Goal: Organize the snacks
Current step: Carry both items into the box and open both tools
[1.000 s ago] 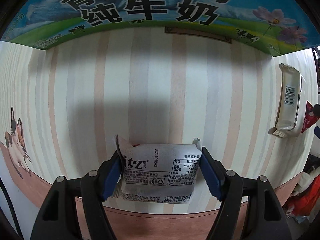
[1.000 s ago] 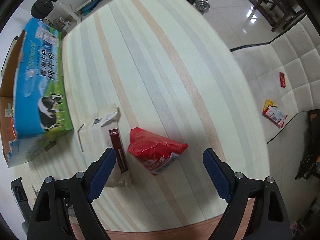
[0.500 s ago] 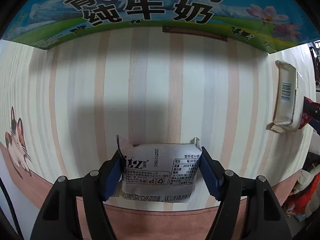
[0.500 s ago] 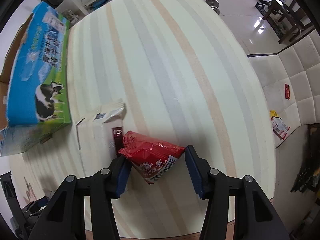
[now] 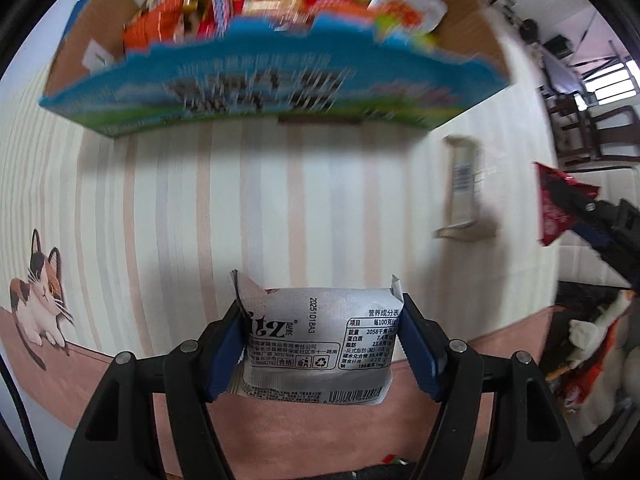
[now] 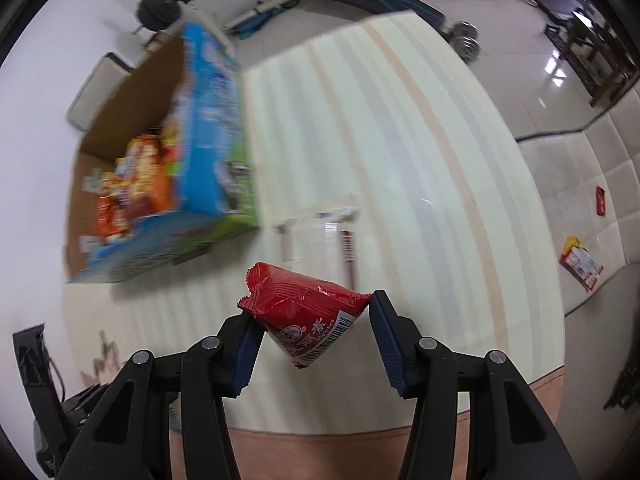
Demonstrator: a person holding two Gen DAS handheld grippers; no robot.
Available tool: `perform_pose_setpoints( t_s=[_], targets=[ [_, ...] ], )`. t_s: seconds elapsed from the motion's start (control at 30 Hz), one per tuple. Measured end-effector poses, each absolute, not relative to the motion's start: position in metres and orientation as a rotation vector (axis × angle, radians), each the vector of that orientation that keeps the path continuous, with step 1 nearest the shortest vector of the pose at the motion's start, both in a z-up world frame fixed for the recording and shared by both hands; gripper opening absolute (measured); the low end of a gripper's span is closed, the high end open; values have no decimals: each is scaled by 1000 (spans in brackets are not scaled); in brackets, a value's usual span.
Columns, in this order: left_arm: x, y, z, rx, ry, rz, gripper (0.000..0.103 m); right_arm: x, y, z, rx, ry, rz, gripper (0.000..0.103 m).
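I am holding a grey packet (image 5: pixel 316 344) clamped in my left claw (image 5: pixel 320 340) and a red packet (image 6: pixel 308 316) in my right claw (image 6: pixel 312 340), both raised short of the already snack-filled box (image 5: pixel 256 92) ahead, while one pale packet (image 5: pixel 464 188) is lying on the worktop (image 5: pixel 200 200) beyond.

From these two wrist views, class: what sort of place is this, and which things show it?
Most likely a home living or dining room: a striped tablecloth with a cat print, a tufted sofa, weight plates on a glossy tile floor, and a milk carton box reused for snacks.
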State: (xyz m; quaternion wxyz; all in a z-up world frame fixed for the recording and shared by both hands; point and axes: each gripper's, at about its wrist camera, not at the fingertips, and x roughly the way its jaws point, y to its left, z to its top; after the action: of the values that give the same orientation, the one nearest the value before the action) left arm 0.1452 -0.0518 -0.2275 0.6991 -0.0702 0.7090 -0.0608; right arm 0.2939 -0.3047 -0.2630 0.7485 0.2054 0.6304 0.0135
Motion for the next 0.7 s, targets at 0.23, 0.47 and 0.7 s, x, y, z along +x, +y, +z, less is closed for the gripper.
perform_pose_setpoints(
  t_s=[0.23,0.47,0.7],
  targets=[
    [193,-29,-143,-231,1456,-184,69,326,-266,-200,471,1297,180,55],
    [301,8,-110,-188,1368,-86,69,404,-216,-168,451,1246,279,55],
    [404,44,-147,-170,1442,-11,70,494,-166,-186,398,1271,283,55]
  ],
)
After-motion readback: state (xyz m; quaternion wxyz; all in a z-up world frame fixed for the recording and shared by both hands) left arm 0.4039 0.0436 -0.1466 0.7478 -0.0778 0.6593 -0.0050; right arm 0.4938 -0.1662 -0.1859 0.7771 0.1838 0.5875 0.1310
